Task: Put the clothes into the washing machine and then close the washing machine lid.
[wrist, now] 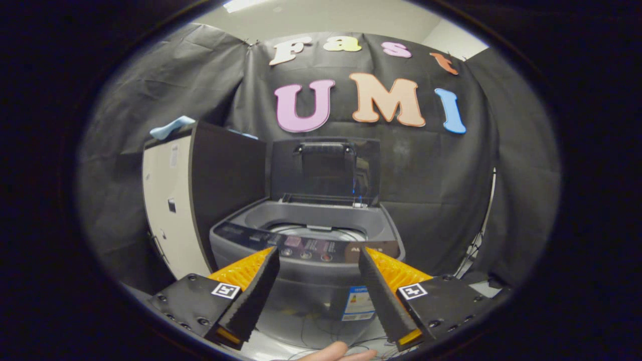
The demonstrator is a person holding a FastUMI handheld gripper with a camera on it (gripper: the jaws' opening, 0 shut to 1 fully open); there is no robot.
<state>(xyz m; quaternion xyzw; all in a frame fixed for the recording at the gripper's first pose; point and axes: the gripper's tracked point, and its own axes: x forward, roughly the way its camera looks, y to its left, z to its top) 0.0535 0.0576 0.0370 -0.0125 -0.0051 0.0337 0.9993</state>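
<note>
Washer [306, 260]: grey top-loader, just ahead of the fingers and seen between them, standing on the floor against the black cloth wall.
Lid [325, 170]: raised upright at the washer's back, dark, with a handle near its top edge.
Drum [317, 233]: open to view under the lid, a pale metal rim showing; no way to tell what lies inside.
Panel [306, 248]: dark strip across the washer's front edge, with a row of round buttons; it sits between the two fingertips.
Sticker [358, 303]: on the washer's front face, low down, beside the right finger.
Cloth [171, 127]: pale blue piece lying on top of the cabinet, well apart from the washer's opening and from the fingers.
Cabinet [175, 205]: tall box to the left of the washer, touching or just beside it; light front face, dark side face toward the washer.
Jaws [318, 255]: spread wide and released, holding nothing; the washer's front fills the gap between them.
Hand [341, 353]: fingertips showing below the jaws, near the base of the right finger.
Cables [321, 341]: thin wires on the floor at the washer's foot.
</note>
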